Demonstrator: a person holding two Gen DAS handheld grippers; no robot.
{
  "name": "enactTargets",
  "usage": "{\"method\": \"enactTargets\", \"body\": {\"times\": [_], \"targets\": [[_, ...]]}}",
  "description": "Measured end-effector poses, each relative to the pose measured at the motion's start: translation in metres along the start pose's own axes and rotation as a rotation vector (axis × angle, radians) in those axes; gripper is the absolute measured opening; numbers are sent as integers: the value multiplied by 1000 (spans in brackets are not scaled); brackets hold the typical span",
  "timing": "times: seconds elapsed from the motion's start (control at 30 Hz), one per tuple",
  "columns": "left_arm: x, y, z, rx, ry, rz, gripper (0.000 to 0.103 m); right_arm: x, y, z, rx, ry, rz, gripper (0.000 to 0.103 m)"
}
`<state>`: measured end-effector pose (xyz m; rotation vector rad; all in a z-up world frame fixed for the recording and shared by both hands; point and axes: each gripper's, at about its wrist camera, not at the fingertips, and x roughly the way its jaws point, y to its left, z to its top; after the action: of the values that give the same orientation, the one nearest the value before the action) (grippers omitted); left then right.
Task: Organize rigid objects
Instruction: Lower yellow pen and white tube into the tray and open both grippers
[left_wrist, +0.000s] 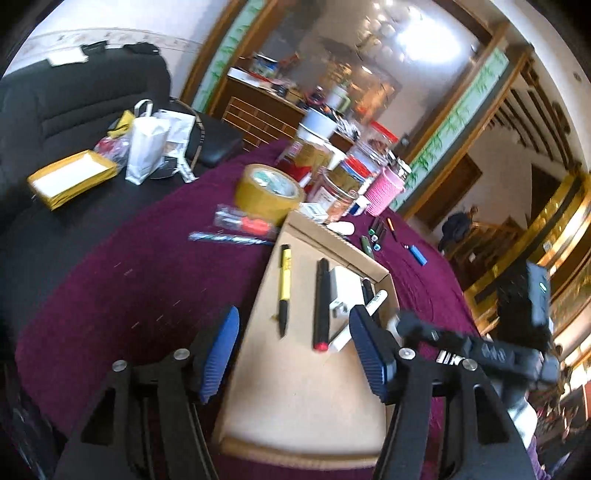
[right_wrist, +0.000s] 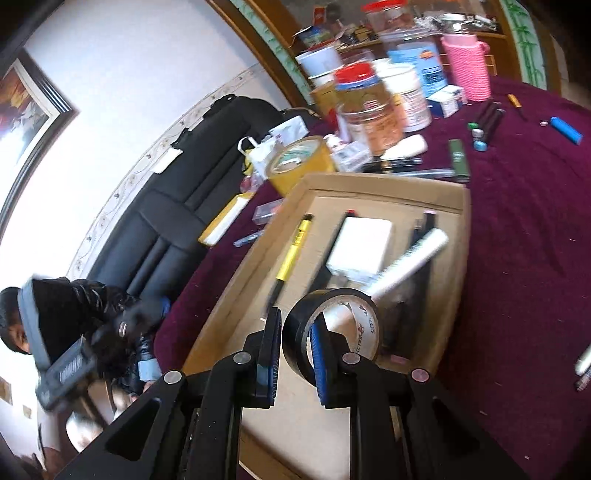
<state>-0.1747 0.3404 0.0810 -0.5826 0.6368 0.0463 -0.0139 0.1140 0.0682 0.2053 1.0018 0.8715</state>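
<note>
A shallow brown cardboard tray (left_wrist: 295, 387) lies on the purple cloth-covered table (left_wrist: 122, 295). Inside it, from left to right, lie a slim yellow-and-black pen (left_wrist: 283, 288), a long black marker with a red end (left_wrist: 321, 302), a flat white rectangular box (left_wrist: 345, 291) and a white-barrelled marker (left_wrist: 376, 301) leaning at the tray's right wall. Beyond the tray's far left corner stands a thick roll of tan packing tape (left_wrist: 269, 192). The left gripper (left_wrist: 295, 354) hovers over the tray, its ribbed blue pads parted with nothing between them. The right gripper (right_wrist: 295, 347), above the tray's near end, pinches the wall of a glossy black tape roll (right_wrist: 332, 332), one finger inside its ring.
</note>
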Motion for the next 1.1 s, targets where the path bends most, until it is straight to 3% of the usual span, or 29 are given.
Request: {"method": "enactTargets", "body": {"times": [0.2,0.47,0.53,0.6,0.63,0.7,0.83,1.0,1.1], "targets": [[-30,27,-23,-44,-10,20,62,49,28,14,-3,96,48,18],[-31,44,-35,-63,10,25,62,87,58,-2,-91,251,92,19],[-29,46,-39,-74,21,2,62,84,56,-2,-76,274,123,27],[-27,46,-42,-72,26,-10,62,69,47,2,-51,250,135,37],[-26,46,-44,-70,27,-18,62,58,38,7,-32,217,109,44],[-26,48,-46,-71,27,-23,62,35,12,17,16,147,9,49],[-21,57,-49,-95,36,-23,62,12,-30,26,131,89,-44,49],[-20,60,-53,-103,49,-28,62,19,-33,22,140,106,-55,49],[-20,60,-53,-104,49,-30,62,18,-29,26,103,52,-180,49]]}}
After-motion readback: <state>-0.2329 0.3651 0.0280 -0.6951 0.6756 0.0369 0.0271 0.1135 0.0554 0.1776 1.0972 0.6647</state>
